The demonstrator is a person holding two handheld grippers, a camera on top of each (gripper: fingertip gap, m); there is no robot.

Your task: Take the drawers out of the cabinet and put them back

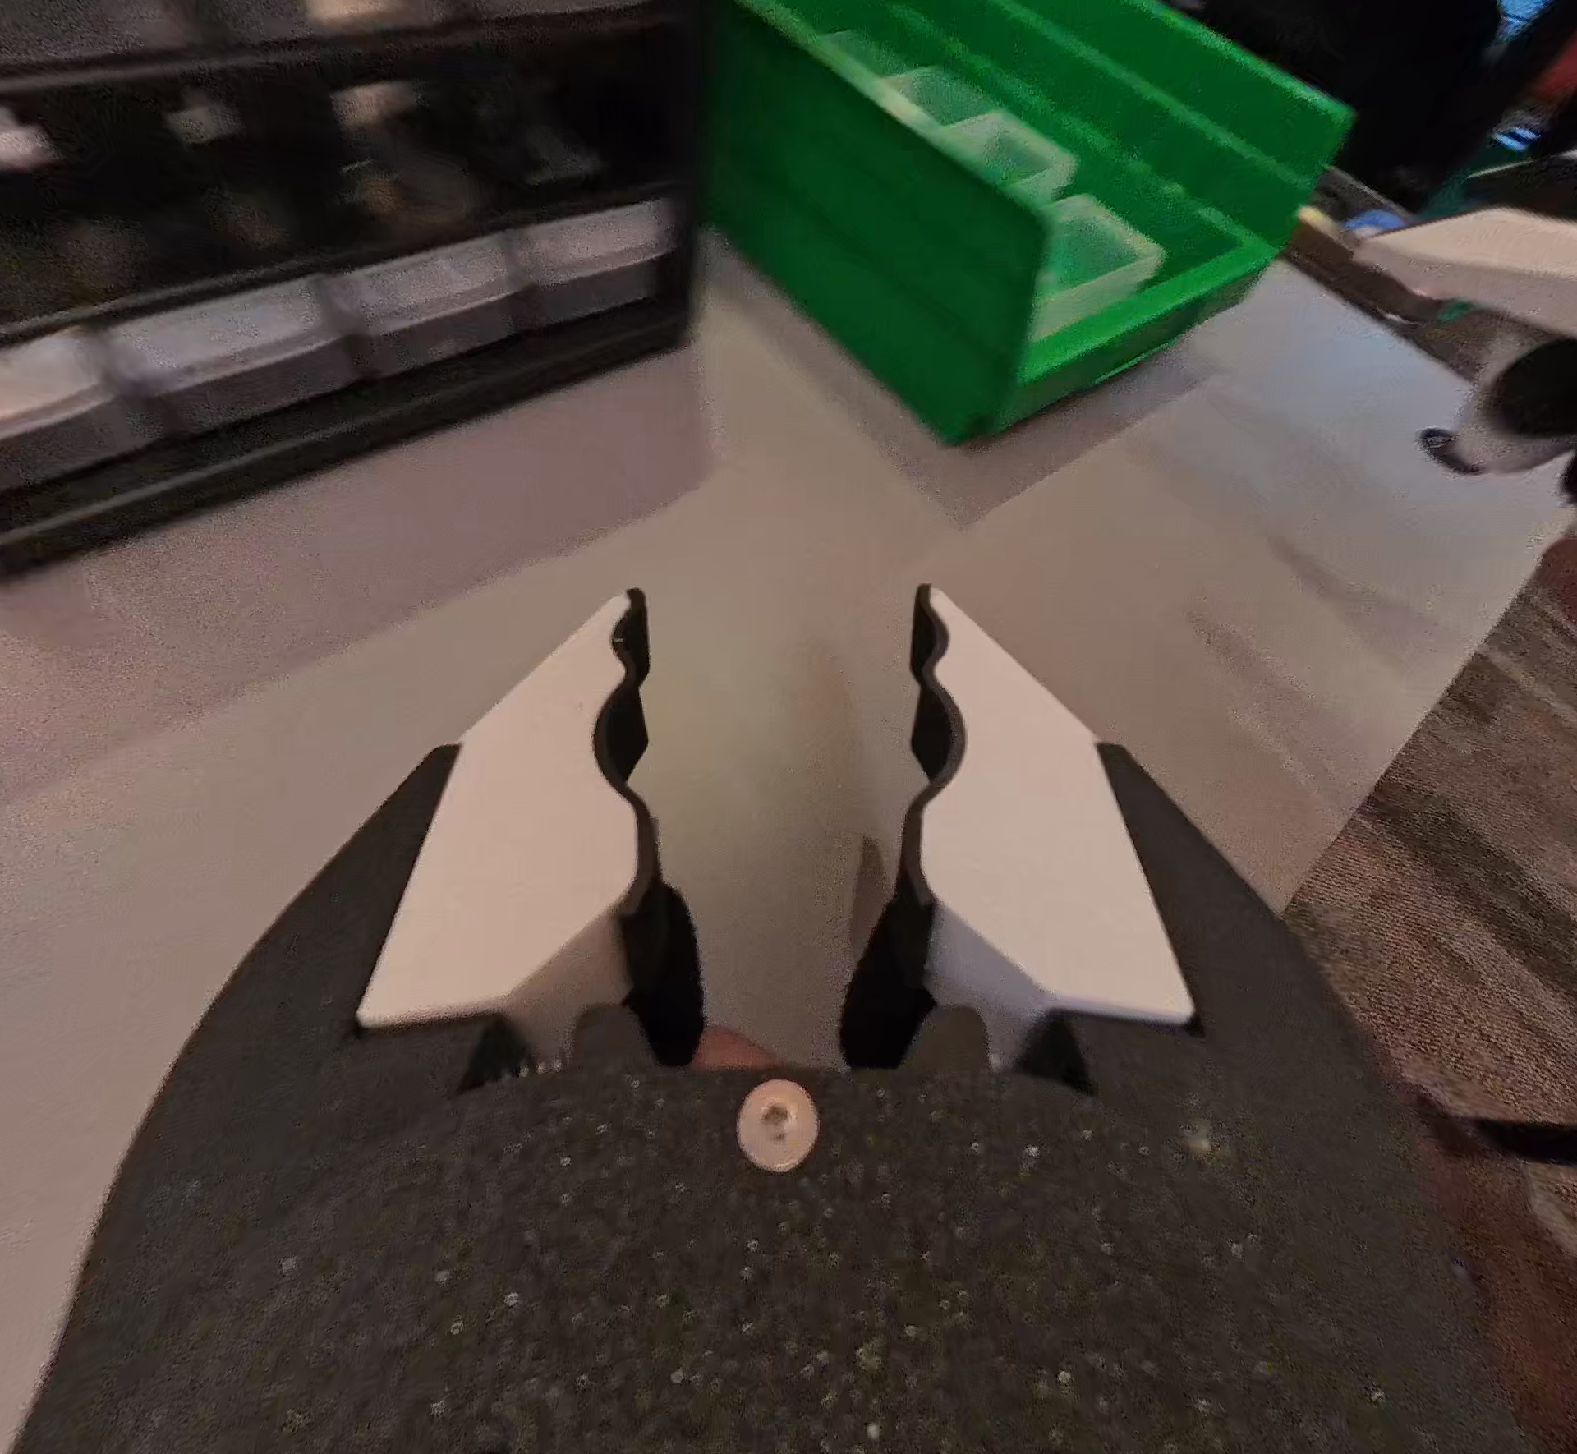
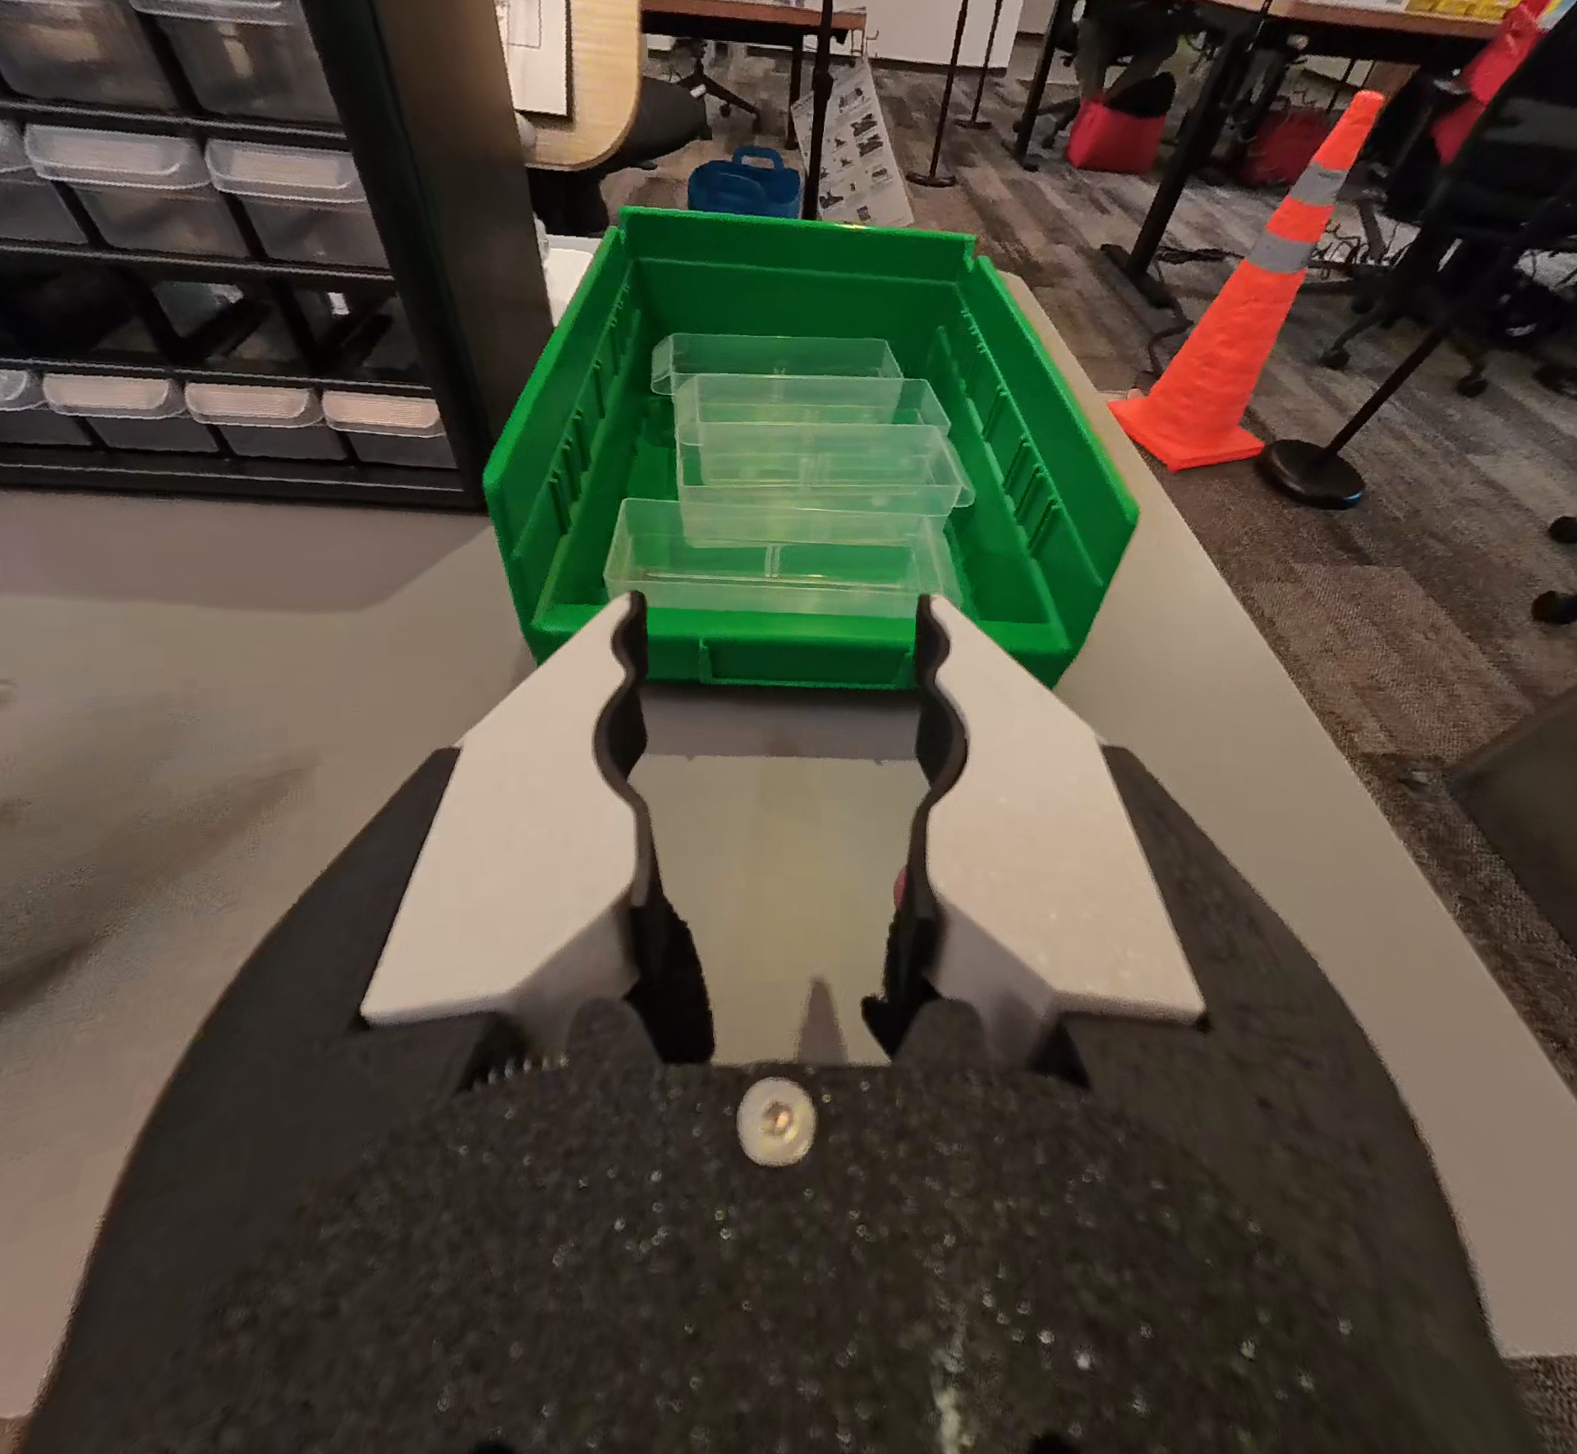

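A black cabinet [image 2: 427,235] with small clear drawers stands at the left on the grey table [image 2: 213,730]; one middle row of slots is empty and dark. It also shows blurred in the left wrist view [image 1: 341,218]. Several clear drawers [image 2: 794,474] lie stacked in a green bin [image 2: 580,423] right of the cabinet; the bin also shows in the left wrist view [image 1: 853,235]. My right gripper [image 2: 778,619] is open and empty, just before the bin's front wall. My left gripper [image 1: 778,611] is open and empty above bare table, short of cabinet and bin.
The table's right edge drops to carpet [image 2: 1365,602]. An orange cone [image 2: 1263,303] and a black stand base [image 2: 1314,474] are on the floor at right. Desks with coloured boxes stand far back. The other gripper [image 1: 1519,406] shows at the right edge of the left wrist view.
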